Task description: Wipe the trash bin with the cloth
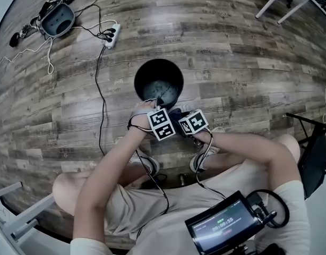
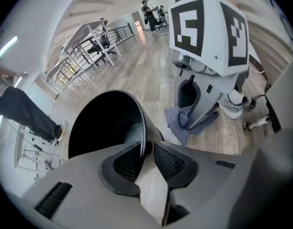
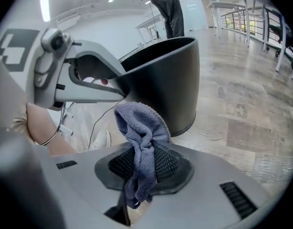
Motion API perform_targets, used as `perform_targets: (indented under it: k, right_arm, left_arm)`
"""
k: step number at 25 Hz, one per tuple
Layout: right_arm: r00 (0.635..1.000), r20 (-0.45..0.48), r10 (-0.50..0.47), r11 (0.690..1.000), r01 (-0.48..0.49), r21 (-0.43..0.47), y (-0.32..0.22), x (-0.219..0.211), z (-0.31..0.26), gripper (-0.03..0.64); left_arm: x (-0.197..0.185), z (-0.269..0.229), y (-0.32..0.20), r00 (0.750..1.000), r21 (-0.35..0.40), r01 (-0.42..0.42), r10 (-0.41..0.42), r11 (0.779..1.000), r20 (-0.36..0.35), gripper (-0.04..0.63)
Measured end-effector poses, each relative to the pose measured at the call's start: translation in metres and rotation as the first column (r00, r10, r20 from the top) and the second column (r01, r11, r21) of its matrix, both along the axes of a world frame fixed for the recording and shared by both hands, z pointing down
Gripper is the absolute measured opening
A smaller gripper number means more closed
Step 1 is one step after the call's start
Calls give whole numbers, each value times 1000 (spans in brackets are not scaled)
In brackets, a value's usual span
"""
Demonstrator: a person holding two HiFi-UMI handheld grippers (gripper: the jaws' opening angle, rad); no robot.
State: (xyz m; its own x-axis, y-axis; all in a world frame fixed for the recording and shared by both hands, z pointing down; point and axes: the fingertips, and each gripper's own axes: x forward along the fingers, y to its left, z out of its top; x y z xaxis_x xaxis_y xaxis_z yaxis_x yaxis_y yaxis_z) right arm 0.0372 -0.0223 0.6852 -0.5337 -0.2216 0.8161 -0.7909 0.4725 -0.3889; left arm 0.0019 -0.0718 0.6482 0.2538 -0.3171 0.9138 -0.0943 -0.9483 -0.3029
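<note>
Pinching the bin (image 2: 113,123) by its rim with the left tool (image 2: 146,159): one jaw inside the black wall, one outside, closed onto the thin edge. Clamping a blue-grey cloth (image 3: 139,137) in the right tool (image 3: 141,166), jaws pressed on its bunched middle, with a folded loop standing up past the tips and a tail hanging down behind them. Holding that cloth low by the bin's outer wall, on the side nearest the person and just beside the left tool; cannot tell whether touching the wall. Bin upright on the wood floor (image 1: 232,62), open top up, with a white power strip (image 1: 111,35) lying well beyond it. Both forearms reaching down and forward, marker cubes side by side at the near rim. Shoes (image 1: 148,164) planted just behind the bin. Lit screen (image 1: 221,226) at the chest.
</note>
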Motion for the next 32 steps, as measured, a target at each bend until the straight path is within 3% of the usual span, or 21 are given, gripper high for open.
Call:
perform_targets:
  k: [5, 11, 20, 28, 32]
  right_arm:
    - [998, 60, 8, 999, -10, 31, -11, 1, -25, 80]
    - [983, 148, 105, 994, -107, 7, -28, 0, -54, 80]
    - [988, 132, 77, 997, -79, 5, -28, -16, -67, 80]
    - [991, 116, 72, 997, -72, -10, -33, -25, -46, 80]
    - [992, 96, 78, 997, -78, -4, -41, -26, -31, 80]
  left_arm:
    - [-10, -4, 4, 991, 10, -111, 110, 994, 72, 100]
    - [-15, -11, 4, 988, -6, -151, 152, 988, 42, 110]
    - [-37, -9, -2, 970, 12, -230, 229, 973, 82, 113]
    - [-42, 0, -7, 933, 118, -341, 320, 933, 163, 110]
    - [-41, 1, -5, 932, 117, -342, 320, 932, 171, 104]
